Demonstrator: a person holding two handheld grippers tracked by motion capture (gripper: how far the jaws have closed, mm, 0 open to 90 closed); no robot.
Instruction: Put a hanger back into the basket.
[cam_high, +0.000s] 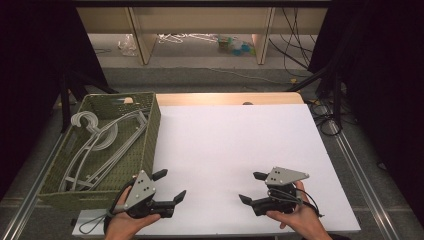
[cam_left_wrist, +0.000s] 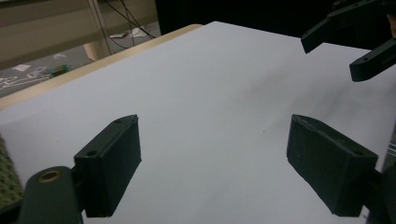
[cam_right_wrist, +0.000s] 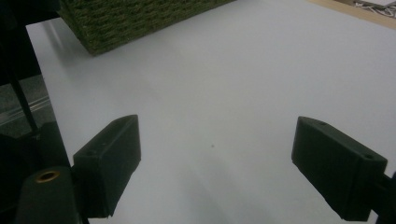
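Observation:
A green woven basket stands at the table's left edge and holds several grey clothes hangers. My left gripper rests low near the table's front, just right of the basket's near corner, jaws wide open with nothing between them. My right gripper sits at the front right of the white board, pointing left, also wide open and empty. In the left gripper view its own gripper frames bare white board, with the right gripper off at the upper right. The right gripper looks toward the basket.
The white board covers most of a wooden table. Metal rails run along both sides of the table. Cables, shelving legs and scattered items lie on the floor beyond the far edge.

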